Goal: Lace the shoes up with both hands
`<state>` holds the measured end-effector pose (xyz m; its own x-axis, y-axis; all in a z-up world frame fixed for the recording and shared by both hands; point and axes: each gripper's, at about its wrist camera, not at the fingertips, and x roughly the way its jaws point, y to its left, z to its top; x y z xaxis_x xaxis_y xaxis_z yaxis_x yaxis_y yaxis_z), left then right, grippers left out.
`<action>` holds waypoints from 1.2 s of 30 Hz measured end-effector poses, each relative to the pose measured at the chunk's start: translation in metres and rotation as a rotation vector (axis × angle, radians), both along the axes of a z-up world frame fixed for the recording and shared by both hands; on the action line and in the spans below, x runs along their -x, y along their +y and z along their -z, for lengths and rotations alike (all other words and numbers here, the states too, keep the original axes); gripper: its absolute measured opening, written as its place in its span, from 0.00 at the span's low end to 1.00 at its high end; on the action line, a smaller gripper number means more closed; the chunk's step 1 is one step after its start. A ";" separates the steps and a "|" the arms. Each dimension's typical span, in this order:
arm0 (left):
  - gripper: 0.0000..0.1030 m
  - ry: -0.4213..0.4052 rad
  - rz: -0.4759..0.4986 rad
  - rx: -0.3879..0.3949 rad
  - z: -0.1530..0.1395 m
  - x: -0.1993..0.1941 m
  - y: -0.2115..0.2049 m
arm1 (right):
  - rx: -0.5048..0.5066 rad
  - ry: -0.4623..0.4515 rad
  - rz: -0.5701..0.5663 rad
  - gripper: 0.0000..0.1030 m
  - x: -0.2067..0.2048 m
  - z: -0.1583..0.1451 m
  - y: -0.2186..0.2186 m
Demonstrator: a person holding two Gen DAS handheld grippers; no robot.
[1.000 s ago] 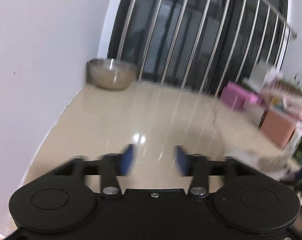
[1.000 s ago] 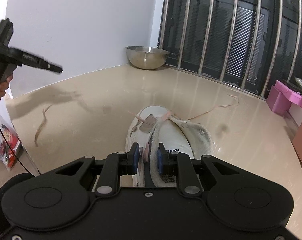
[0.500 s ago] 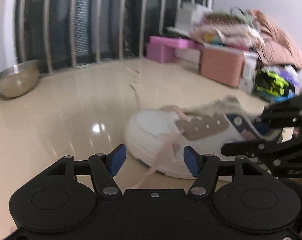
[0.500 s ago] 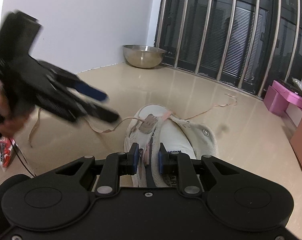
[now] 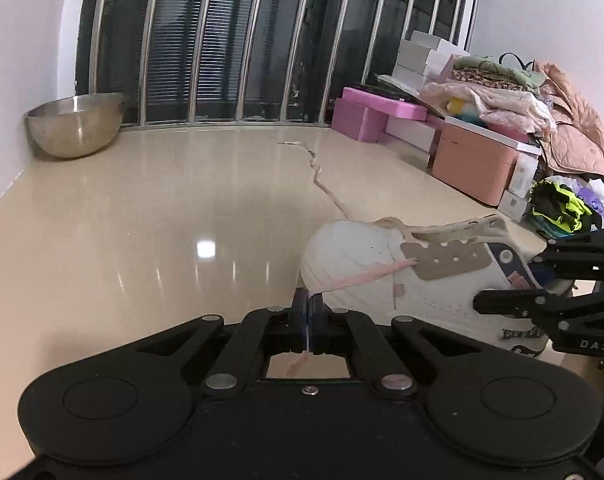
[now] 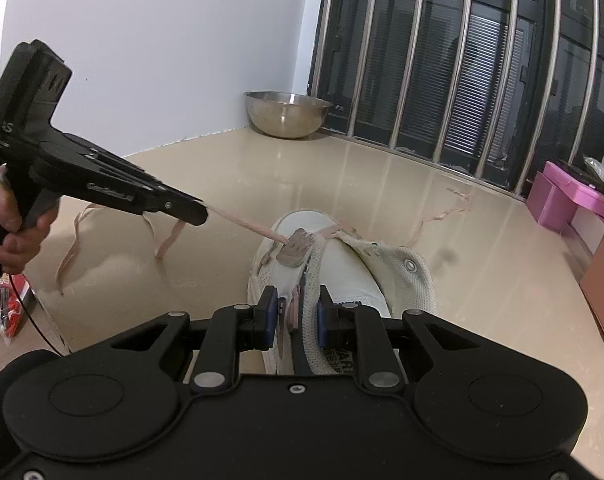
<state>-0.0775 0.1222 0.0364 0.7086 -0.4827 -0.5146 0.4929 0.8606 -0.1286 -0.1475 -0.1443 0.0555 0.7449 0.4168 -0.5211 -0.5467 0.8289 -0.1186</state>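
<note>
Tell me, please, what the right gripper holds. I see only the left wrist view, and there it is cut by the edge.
Observer: The right gripper is shut on the shoe; its pads press the upper edge beside the tongue.
Operator: Where does the lace go behind my left gripper?
Observer: Past the left gripper, the lace drops and lies in loose loops on the floor.
Operator: Is the stretch to the shoe slack?
Observer: No, it runs straight and taut from the gripper tip to the first eyelet.
</note>
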 end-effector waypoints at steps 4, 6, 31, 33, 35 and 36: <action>0.01 -0.013 -0.020 -0.022 -0.002 -0.002 -0.003 | 0.001 0.002 -0.001 0.19 0.000 0.001 0.000; 0.02 -0.002 -0.043 -0.014 -0.002 -0.006 -0.003 | 0.003 0.001 0.000 0.19 0.001 0.001 0.001; 0.78 0.052 -0.078 0.156 -0.040 0.046 -0.068 | -0.236 0.095 0.204 0.28 -0.024 -0.024 -0.083; 0.79 0.069 -0.088 0.094 -0.037 0.052 -0.097 | -0.340 0.205 0.185 0.24 -0.029 -0.015 -0.092; 0.79 0.053 -0.090 0.018 -0.031 0.057 -0.115 | -0.364 0.233 0.196 0.26 -0.023 -0.013 -0.087; 0.79 0.044 -0.096 -0.018 -0.028 0.059 -0.122 | -0.345 0.227 0.196 0.25 -0.017 -0.014 -0.080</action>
<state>-0.1363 -0.0003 0.0643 0.7278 -0.4040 -0.5542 0.4023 0.9059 -0.1320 -0.1310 -0.2243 0.0698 0.7100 0.4570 -0.5358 -0.3553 0.8893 0.2877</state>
